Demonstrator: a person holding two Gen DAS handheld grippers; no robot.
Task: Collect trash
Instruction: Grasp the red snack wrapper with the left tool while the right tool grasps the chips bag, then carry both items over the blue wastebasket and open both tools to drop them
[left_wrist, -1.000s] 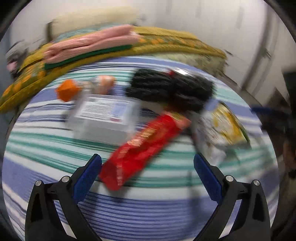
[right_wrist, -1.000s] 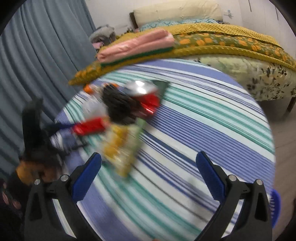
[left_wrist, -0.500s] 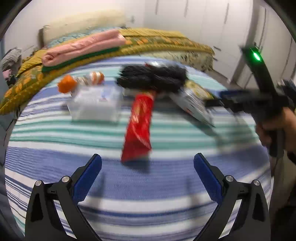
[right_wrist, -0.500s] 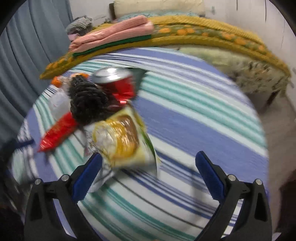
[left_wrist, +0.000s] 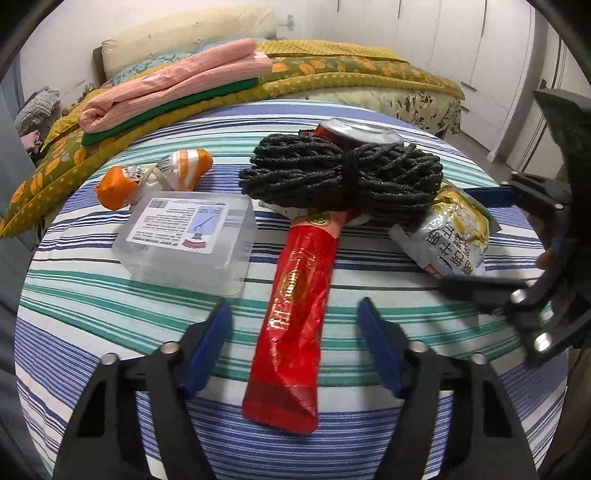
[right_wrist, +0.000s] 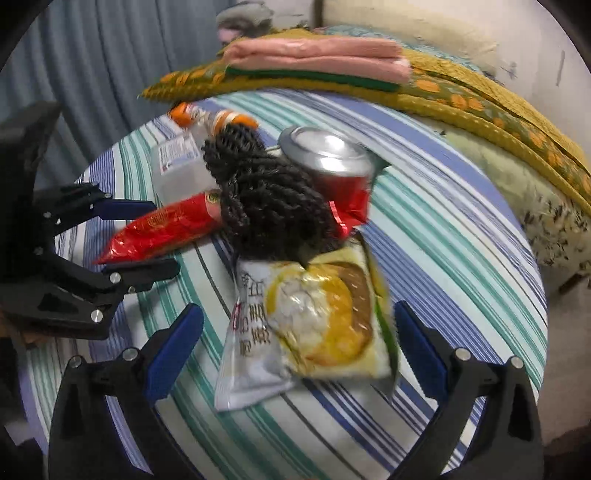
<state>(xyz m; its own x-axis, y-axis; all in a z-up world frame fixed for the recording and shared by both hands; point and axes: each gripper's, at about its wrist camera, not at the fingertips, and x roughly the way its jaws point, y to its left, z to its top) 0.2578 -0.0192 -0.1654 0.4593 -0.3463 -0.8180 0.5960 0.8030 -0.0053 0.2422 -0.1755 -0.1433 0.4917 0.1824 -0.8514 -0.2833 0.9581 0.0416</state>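
1. Closing in on the litter, I have my left gripper (left_wrist: 293, 332) lined up on the long red foil wrapper (left_wrist: 295, 314) with gold print; its blue-padded fingers (left_wrist: 210, 343) have just been closing to about half width and straddle the wrapper's lower part, but the pads do not yet press it as far as I can see.
2. My right gripper (right_wrist: 295, 343) sits over the crumpled yellow-and-silver snack bag (right_wrist: 317, 325); its jaws have just begun narrowing yet stand wide, the bag between them and not gripped.
3. Progress, as I judge it: nothing is collected. All the litter lies on the round table with the blue, green and white striped cloth (left_wrist: 110, 332): the wrapper, the snack bag, the red drinks can with a silver top (right_wrist: 328, 162) and the twisted orange-and-white wrapper (left_wrist: 155, 177). I see no bin or bag, so 2 grasps and every drop-off are left.
4. The bundle of dark braided cord (left_wrist: 343, 177) lies across the wrapper's top end and touches the snack bag, so pulling either may drag it.
5. Writing: the snack bag carries large Chinese characters, the wrapper gold characters I cannot read, and the clear plastic box (left_wrist: 188, 243) a white label with a barcode and a small blue drawing, its text too fine to read.
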